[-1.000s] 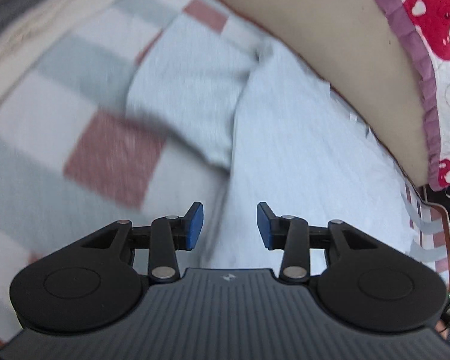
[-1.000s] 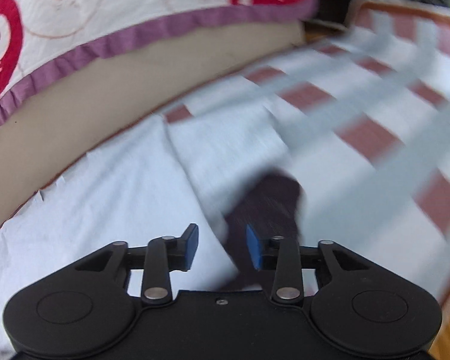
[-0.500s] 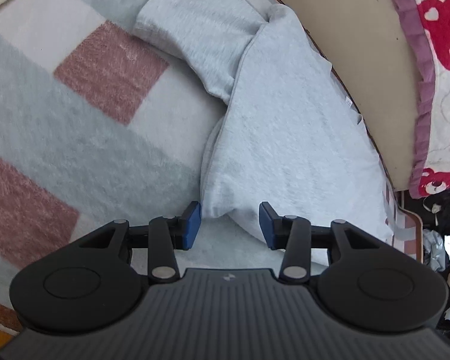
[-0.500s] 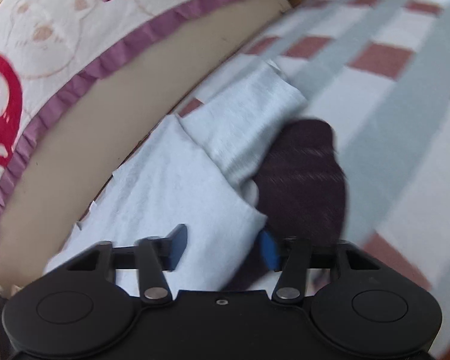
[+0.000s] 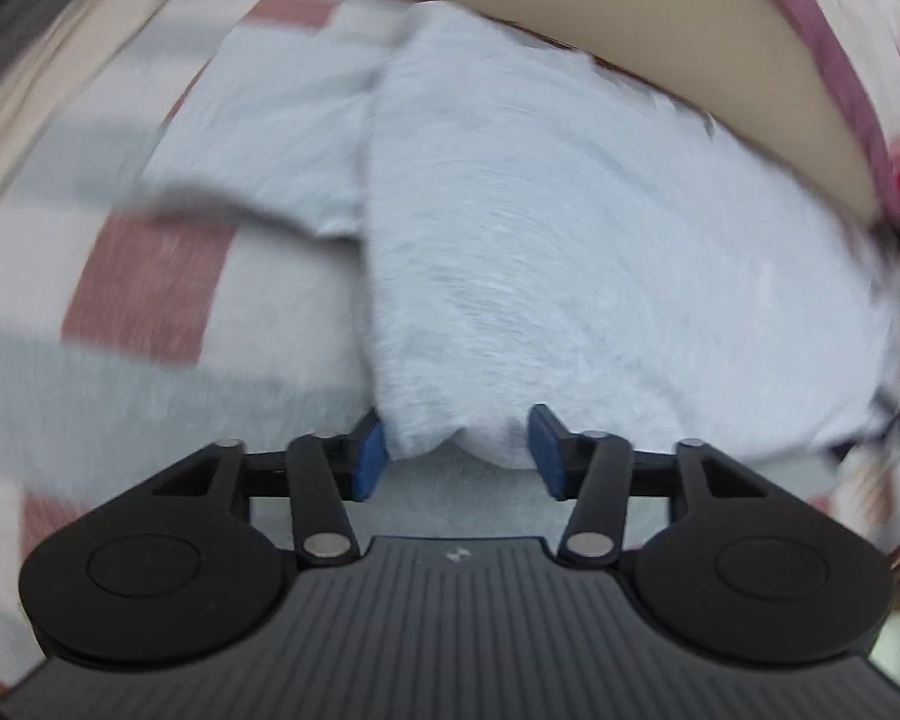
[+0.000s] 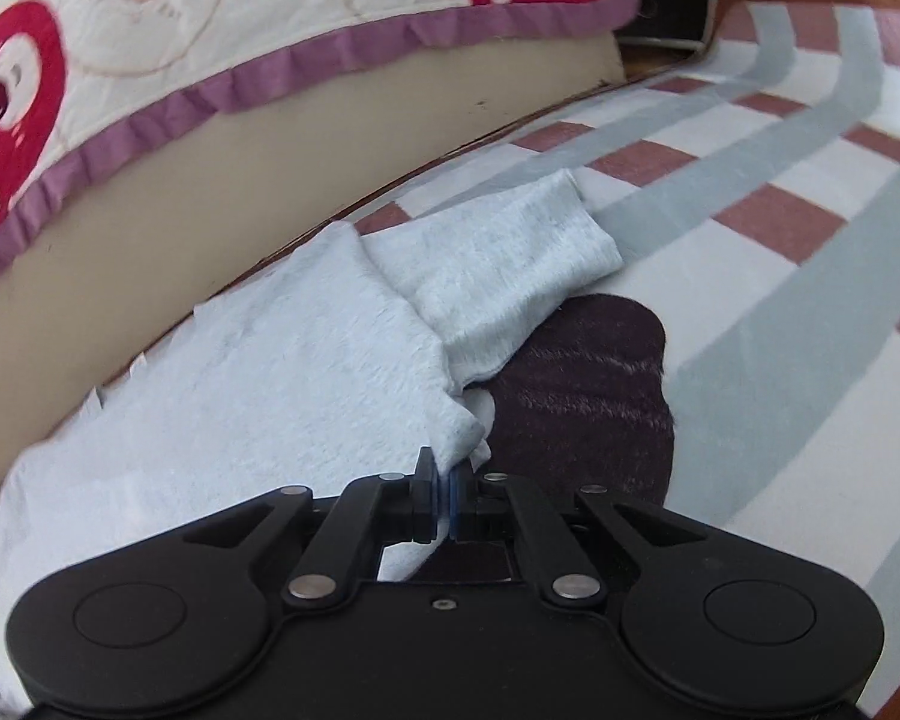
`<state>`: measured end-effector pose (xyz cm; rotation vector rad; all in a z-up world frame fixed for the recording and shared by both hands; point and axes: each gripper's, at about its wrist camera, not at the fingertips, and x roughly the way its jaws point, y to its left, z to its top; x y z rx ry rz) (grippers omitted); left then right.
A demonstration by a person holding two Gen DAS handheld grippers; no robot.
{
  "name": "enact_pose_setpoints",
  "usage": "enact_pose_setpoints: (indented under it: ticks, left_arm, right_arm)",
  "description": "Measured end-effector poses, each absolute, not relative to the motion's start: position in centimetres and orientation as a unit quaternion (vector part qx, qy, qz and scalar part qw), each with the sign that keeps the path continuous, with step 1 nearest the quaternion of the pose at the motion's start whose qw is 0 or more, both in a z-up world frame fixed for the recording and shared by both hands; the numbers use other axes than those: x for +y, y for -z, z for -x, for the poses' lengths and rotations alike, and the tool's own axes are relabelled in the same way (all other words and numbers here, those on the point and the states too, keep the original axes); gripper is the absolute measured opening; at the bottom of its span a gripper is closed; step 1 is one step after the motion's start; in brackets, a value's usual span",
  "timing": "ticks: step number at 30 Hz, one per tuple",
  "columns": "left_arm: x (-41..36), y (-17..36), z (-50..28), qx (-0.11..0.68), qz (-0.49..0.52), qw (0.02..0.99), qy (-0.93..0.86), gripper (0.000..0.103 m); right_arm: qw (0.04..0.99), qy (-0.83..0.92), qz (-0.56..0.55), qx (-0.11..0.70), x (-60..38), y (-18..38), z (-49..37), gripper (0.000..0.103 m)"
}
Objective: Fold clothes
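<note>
A soft, limp grey shirt (image 6: pixel 258 372) lay on the checked blanket (image 6: pixel 810 192), its hem corner pinched in the closed right gripper (image 6: pixel 444 495) while the left gripper (image 5: pixel 456 450) was opening around the other corner, unclamped.

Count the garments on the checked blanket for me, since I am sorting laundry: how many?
2. A light grey garment lies along the beige edge; a dark maroon garment lies beside it, partly under its sleeve. More may be hidden.
</note>
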<state>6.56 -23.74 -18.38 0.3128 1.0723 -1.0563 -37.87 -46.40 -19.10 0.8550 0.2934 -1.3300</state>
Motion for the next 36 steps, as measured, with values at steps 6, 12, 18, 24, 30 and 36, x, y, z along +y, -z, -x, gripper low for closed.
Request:
enact_pose_setpoints:
  ticks: [6, 12, 18, 24, 30, 36]
  left_arm:
    - [-25.6, 18.3, -2.8, 0.362, -0.257, 0.73, 0.52, 0.006]
    - [-24.4, 14.5, -2.4, 0.32, -0.246, 0.755, 0.517, 0.005]
    - [-22.4, 13.7, -3.4, 0.371, -0.21, 0.743, 0.515, 0.004]
    - [-23.5, 15.6, -2.8, 0.381, -0.245, 0.736, 0.503, 0.004]
    - [-21.6, 15.4, -3.4, 0.419, -0.224, 0.737, 0.48, 0.0]
    - [-21.2, 17.8, -5.0, 0.467, -0.25, 0.733, 0.427, 0.0]
  right_arm:
    - [0.698, 0.588, -0.389, 0.125, -46.1, 19.4, 38.1, 0.003]
    - [0.715, 0.559, -0.408, 0.093, -45.8, 16.7, 39.1, 0.003]
    - [0.72, 0.547, -0.395, 0.161, -44.5, 15.6, 39.0, 0.003]
    - [0.718, 0.55, -0.395, 0.16, -43.9, 17.0, 38.9, 0.003]
    - [0.731, 0.533, -0.379, 0.194, -42.2, 14.3, 39.2, 0.002]
    - [0.71, 0.543, -0.374, 0.246, -42.4, 17.2, 38.2, 0.002]
